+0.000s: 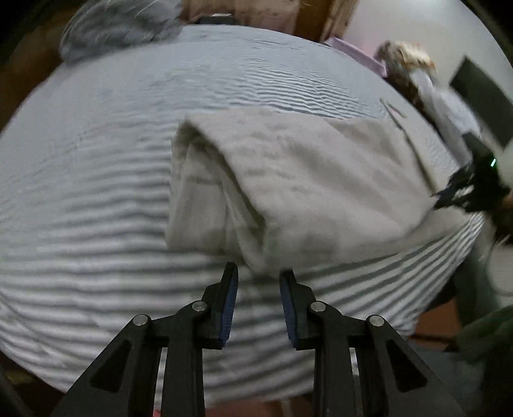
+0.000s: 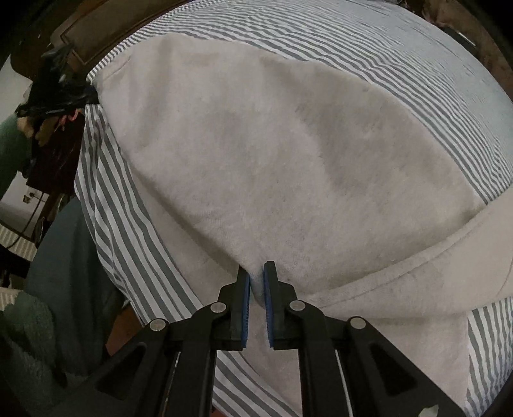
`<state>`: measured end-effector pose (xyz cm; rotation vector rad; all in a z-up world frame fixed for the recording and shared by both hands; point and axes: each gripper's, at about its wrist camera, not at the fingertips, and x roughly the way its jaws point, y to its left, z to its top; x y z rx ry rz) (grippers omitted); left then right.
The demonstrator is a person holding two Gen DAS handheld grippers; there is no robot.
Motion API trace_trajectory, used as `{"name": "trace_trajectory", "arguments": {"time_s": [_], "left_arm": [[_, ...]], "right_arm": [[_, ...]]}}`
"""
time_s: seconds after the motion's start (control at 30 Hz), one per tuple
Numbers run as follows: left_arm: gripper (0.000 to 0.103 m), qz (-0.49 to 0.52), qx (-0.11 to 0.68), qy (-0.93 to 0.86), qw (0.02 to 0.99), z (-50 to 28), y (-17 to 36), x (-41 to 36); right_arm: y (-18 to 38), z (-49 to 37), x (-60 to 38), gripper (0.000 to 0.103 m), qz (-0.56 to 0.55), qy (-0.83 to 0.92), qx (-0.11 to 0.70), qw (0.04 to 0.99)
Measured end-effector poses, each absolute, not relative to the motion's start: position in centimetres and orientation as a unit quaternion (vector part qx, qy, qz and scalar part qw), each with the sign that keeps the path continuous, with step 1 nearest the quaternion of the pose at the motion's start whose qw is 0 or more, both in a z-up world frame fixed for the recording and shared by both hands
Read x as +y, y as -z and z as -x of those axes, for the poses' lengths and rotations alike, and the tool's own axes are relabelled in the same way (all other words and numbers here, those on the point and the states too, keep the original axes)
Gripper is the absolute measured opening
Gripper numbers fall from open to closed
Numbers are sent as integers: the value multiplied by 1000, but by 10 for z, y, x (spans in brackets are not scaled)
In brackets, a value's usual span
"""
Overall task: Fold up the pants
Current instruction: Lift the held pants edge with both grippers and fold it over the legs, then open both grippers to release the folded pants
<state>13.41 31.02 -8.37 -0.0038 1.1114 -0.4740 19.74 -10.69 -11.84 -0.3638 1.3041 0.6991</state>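
Light beige pants [image 1: 288,179] lie folded over on a grey-and-white striped bed sheet [image 1: 96,179]. My left gripper [image 1: 258,272] is open and empty, just short of the pants' near edge. My right gripper [image 2: 256,272] is shut on a fold of the pants [image 2: 272,154] at their near edge. The right gripper also shows in the left wrist view [image 1: 465,189], blurred, at the pants' far right end. The left gripper shows in the right wrist view [image 2: 61,93] at the upper left, beside the pants' far corner.
A grey pillow or blanket [image 1: 121,29] lies at the bed's far end. Clutter and a lilac item [image 1: 359,51] sit beyond the bed at the upper right. The bed's edge drops to a brown floor [image 1: 436,317]. The person's green sleeve [image 2: 29,336] is at the left.
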Motion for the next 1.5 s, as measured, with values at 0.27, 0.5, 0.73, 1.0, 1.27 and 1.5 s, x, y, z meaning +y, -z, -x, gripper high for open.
{"name": "trace_trajectory", "arguments": {"time_s": [0.27, 0.5, 0.73, 1.0, 1.27, 1.5], "left_arm": [[62, 210, 526, 216, 796, -115, 84, 323], [64, 342, 513, 164, 770, -134, 99, 328], [31, 281, 498, 108, 813, -146, 73, 307], [29, 221, 430, 124, 867, -178, -2, 310], [29, 153, 516, 94, 837, -178, 81, 321], [30, 205, 498, 96, 837, -161, 93, 332]], "right_arm": [[128, -194, -103, 11, 163, -310, 590, 728], [127, -191, -104, 11, 165, -308, 583, 734], [114, -188, -107, 11, 162, -312, 573, 741], [82, -183, -101, 11, 108, -345, 555, 749], [128, -156, -52, 10, 234, -320, 545, 739], [104, -160, -56, 6, 223, -304, 519, 767]]}}
